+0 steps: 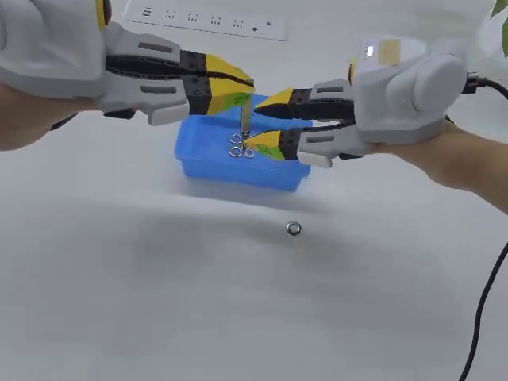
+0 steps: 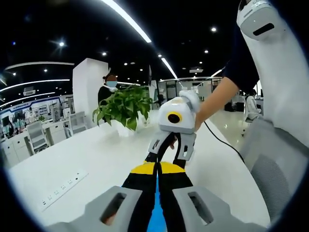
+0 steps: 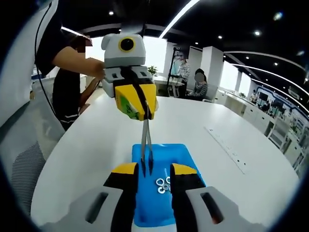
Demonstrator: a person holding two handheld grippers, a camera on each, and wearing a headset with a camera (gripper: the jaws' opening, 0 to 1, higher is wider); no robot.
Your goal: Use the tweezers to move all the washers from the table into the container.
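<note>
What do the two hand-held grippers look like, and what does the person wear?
Both the left gripper and the right gripper have pale grey plastic bodies and black jaws with yellow tips. A black cable leaves the right one. The person wears a dark short-sleeved top.

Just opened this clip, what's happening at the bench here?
A person holds a gripper in each hand. The left gripper is shut on the tweezers, tips down over the blue container, where several washers already lie. The right gripper is open, facing the tweezers. One washer is left on the table.
</note>
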